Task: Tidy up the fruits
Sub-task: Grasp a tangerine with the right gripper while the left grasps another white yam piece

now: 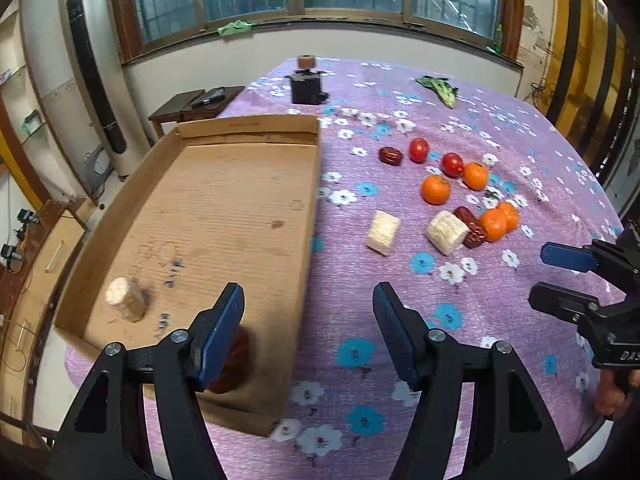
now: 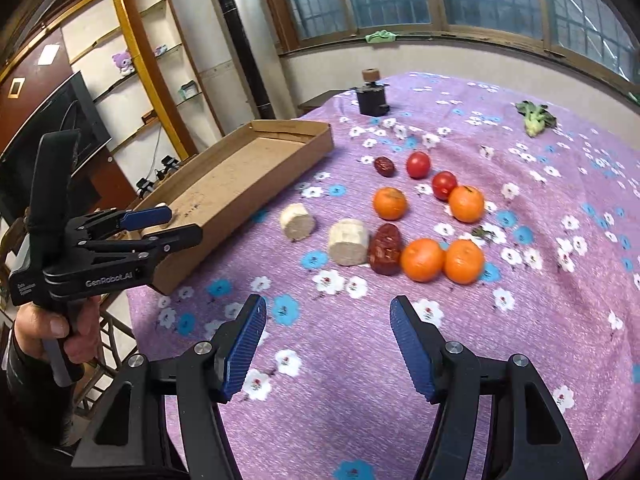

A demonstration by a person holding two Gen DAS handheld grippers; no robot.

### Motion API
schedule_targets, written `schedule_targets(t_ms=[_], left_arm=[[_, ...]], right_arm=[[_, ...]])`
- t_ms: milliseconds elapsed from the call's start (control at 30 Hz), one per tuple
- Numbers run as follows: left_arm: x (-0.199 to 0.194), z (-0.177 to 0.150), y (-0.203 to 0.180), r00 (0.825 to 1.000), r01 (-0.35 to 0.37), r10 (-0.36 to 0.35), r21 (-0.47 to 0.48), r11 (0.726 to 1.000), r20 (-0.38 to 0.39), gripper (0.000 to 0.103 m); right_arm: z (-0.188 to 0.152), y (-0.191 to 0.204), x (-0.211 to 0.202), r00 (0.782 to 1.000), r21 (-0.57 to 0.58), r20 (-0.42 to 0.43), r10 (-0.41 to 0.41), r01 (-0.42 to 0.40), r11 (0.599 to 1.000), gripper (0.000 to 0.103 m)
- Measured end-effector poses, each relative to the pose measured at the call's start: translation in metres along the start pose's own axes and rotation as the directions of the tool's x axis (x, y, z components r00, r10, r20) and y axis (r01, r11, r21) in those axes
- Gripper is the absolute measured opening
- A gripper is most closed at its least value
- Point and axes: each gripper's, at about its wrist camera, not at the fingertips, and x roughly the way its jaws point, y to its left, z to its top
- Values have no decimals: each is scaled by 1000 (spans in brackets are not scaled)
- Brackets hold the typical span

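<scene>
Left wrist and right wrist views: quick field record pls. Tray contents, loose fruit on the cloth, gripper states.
tray: cardboard tray on the cloth's left side
in tray: pale cane piece, dark red date partly hidden by a finger
on cloth: four oranges, two tomatoes, two dates, two pale cane pieces
nearest to tray: cane piece
left gripper: open, empty, over the tray's edge
right gripper: open, empty, over bare cloth

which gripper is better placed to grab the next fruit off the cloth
Probably the right gripper: it is open and faces the oranges and the date directly. The left gripper, also open, hangs over the cardboard tray's edge, farther away.
</scene>
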Motion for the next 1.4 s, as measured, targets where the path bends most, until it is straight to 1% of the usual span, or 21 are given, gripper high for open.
schedule_targets(t_ms=[133, 200, 267, 367, 500, 600, 733, 833, 867, 900, 933, 1000, 1067, 1100, 1133, 1167, 1200, 1233, 1333, 1400], left_arm=[[8, 4, -14, 999, 41, -41, 19, 999, -13, 66], [14, 7, -21, 999, 48, -47, 33, 998, -20, 66], [21, 12, -30, 999, 40, -39, 53, 998, -15, 67], [31, 21, -39, 998, 65, -63, 69, 995, -32, 67], [43, 29, -54, 997, 73, -69, 122, 990, -30, 67], [57, 35, -60, 997, 68, -62, 149, 986, -47, 67], [76, 40, -60, 995, 69, -58, 158, 985, -77, 67], [89, 42, -58, 993, 79, -64, 153, 985, -99, 67], [92, 42, -58, 992, 87, -72, 154, 984, -99, 65], [93, 43, -59, 992, 94, -79, 158, 983, -98, 57], [95, 43, -60, 991, 103, -87, 160, 982, -103, 57], [95, 42, -62, 990, 111, -96, 158, 981, -100, 44], [95, 42, -63, 990, 119, -104, 158, 980, -100, 35], [94, 42, -63, 989, 123, -109, 153, 981, -98, 29], [93, 42, -62, 989, 124, -111, 151, 981, -96, 26], [92, 41, -61, 988, 134, -121, 147, 980, -95, 22], [91, 41, -61, 986, 149, -136, 139, 979, -99, 22], [90, 41, -59, 982, 169, -156, 128, 977, -102, 22], [85, 38, -58, 980, 183, -171, 124, 975, -100, 22], [80, 36, -56, 978, 195, -184, 119, 974, -93, 22]], right_arm=[[-2, -14, 1, 1000, 34, 1, -22, 22, 999, 66], [-2, -23, 4, 999, 54, -3, -41, 41, 998, 66], [-3, -32, 8, 997, 68, -13, -76, 77, 995, 66], [-2, -46, 15, 994, 97, -28, -106, 108, 989, 65], [3, -68, 21, 992, 136, -32, -125, 128, 982, 53], [9, -80, 27, 992, 150, -31, -124, 128, 980, 47], [16, -88, 37, 990, 133, -44, -134, 139, 981, 45], [22, -94, 41, 992, 135, -38, -117, 121, 983, 45], [24, -96, 42, 993, 138, -39, -111, 115, 984, 45], [25, -98, 44, 994, 144, -40, -99, 103, 984, 45], [26, -101, 45, 996, 155, -41, -84, 89, 984, 45], [27, -111, 48, 999, 199, -40, -35, 42, 979, 44], [25, -123, 52, 998, 263, -38, 41, -29, 964, 45], [24, -129, 52, 997, 294, -23, 74, -64, 954, 44], [23, -132, 51, 996, 309, -19, 88, -77, 948, 42], [23, -133, 50, 996, 312, -21, 88, -77, 947, 37], [23, -131, 49, 995, 310, -21, 95, -84, 947, 31], [23, -128, 48, 995, 307, -21, 97, -86, 948, 31], [23, -111, 43, 999, 238, -33, 6, 2, 971, 30], [20, -102, 37, 999, 207, -33, -31, 38, 978, 30]])
